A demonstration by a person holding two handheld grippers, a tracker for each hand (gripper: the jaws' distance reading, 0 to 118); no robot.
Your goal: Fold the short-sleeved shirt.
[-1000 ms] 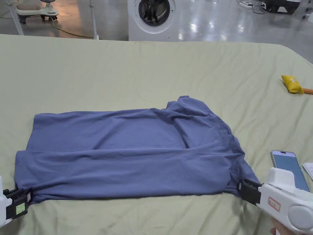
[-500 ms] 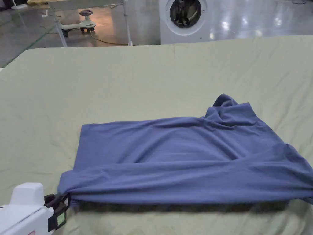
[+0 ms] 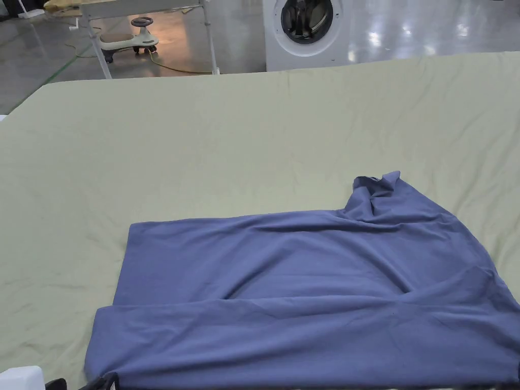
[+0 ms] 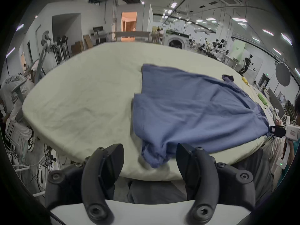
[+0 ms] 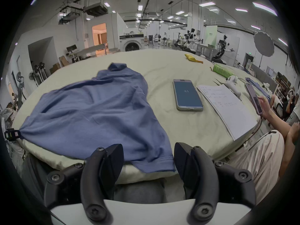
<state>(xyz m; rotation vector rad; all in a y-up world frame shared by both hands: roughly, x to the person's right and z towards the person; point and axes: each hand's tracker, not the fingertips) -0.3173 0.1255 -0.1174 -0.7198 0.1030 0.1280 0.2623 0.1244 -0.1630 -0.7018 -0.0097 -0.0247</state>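
Both grippers' jaws now open vs. pinching 1 s ago; blue cotton short-sleeved shirt [image 3: 304, 294] dropped flat, near edge no longer lifted.

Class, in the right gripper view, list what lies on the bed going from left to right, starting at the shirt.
Shirt → phone → notebook, all on the bed.

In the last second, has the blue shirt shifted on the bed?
Yes. The shirt slid toward the bed's near edge, and its corners now hang over that edge.
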